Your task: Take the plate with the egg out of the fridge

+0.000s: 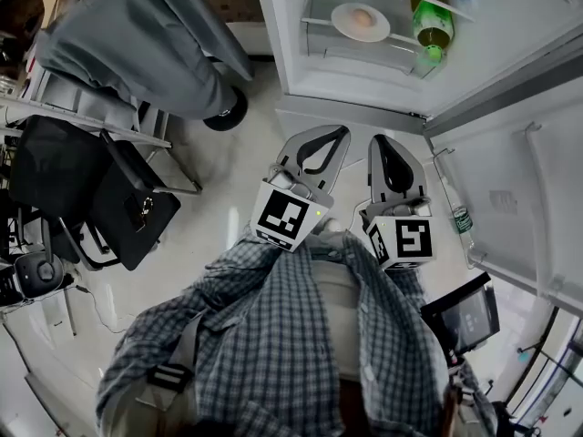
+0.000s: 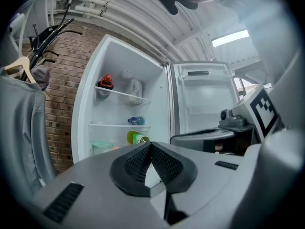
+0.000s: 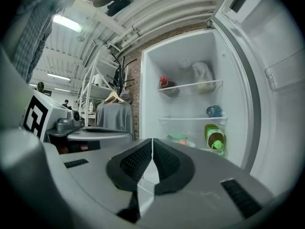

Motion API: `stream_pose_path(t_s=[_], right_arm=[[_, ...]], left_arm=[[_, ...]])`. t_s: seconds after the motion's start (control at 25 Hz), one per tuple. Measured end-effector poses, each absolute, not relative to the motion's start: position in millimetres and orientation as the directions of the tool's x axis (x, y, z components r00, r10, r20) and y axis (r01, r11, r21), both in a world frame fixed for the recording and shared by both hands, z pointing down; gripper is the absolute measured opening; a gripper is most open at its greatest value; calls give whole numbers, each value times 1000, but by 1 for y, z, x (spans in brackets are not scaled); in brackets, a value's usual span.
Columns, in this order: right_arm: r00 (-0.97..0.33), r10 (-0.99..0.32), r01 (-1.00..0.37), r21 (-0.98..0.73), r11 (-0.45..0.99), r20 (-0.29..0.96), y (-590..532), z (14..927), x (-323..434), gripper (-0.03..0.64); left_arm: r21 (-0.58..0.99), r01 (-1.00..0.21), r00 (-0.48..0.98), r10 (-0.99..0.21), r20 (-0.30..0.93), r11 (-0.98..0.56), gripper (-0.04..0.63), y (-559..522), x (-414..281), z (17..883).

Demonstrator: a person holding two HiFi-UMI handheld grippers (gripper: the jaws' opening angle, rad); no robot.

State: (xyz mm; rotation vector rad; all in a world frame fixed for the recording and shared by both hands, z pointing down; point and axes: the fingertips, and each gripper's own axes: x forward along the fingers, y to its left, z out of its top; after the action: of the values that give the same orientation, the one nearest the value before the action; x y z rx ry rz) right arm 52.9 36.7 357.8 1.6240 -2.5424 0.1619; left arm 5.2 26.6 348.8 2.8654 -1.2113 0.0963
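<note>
Nearest me, both grippers are held side by side in front of the checked shirt (image 1: 301, 335), above the pale floor (image 1: 228, 153).

Left gripper (image 1: 339, 135): in its own view I see the fingers (image 2: 136, 163) pressed together, with nothing between them.

Right gripper (image 1: 380, 144): its fingers (image 3: 167, 163) are likewise pressed together and hold nothing. Both grippers point towards the fridge.

To the left, a black bag (image 1: 127, 208) sits among chair frames.

Further out, far right, the fridge (image 1: 364, 89) stands open, its door (image 1: 547, 198) swung to the right.

Inside, I find the plate (image 1: 361, 22) flat on a glass shelf (image 1: 401, 42), with the egg (image 1: 363, 16) lying at its middle. A green bottle (image 1: 432, 25) rests just right of the plate on the same shelf. The plate is well apart from both grippers and neither touches it.

Far left, a grey garment (image 1: 155, 35) hangs beside the fridge.
</note>
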Motion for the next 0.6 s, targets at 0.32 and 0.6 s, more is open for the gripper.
stream_pose_path(t_s=[0.32,0.6], right_arm=[[-385,-910,-922,-22,386,154,46,359,39,15],[-361,-910,-931,-23,364,205,58,362,26,14]], left_arm=[[29,-709,705,-706,61,-705,6,31,-16,350],[38,-720,694,-718,52,-693,6,36,-38,350]])
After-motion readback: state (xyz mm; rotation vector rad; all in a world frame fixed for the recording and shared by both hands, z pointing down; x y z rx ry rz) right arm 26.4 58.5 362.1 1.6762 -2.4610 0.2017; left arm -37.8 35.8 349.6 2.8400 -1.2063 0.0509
